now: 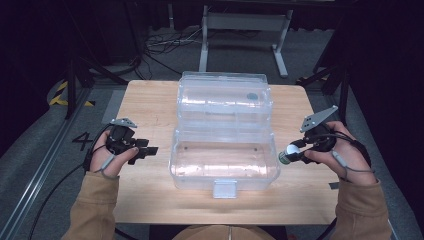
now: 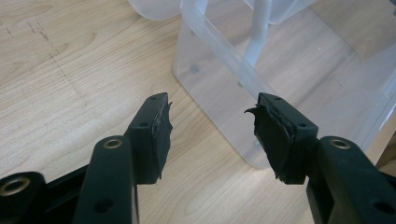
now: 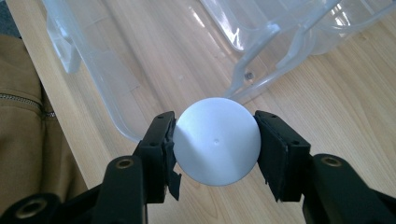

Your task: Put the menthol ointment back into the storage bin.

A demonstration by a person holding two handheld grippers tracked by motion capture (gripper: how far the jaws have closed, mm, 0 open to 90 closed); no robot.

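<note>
A person's right claw [image 3: 215, 142] is gripping a small round white-capped container [image 3: 215, 141] by its sides, holding it above the pale wooden tabletop [image 1: 150, 107] just beside the right end of an open clear plastic storage box [image 1: 224, 159], whose hinged lid [image 1: 225, 97] is lying back behind it. The left claw [image 2: 208, 126] is standing wide and holding nothing, hovering near the box's left end. The box appears to be holding nothing yet. Judging by this, the pick-up is done; carrying the container over the rim, setting it down inside and perhaps closing the lid are remaining.
</note>
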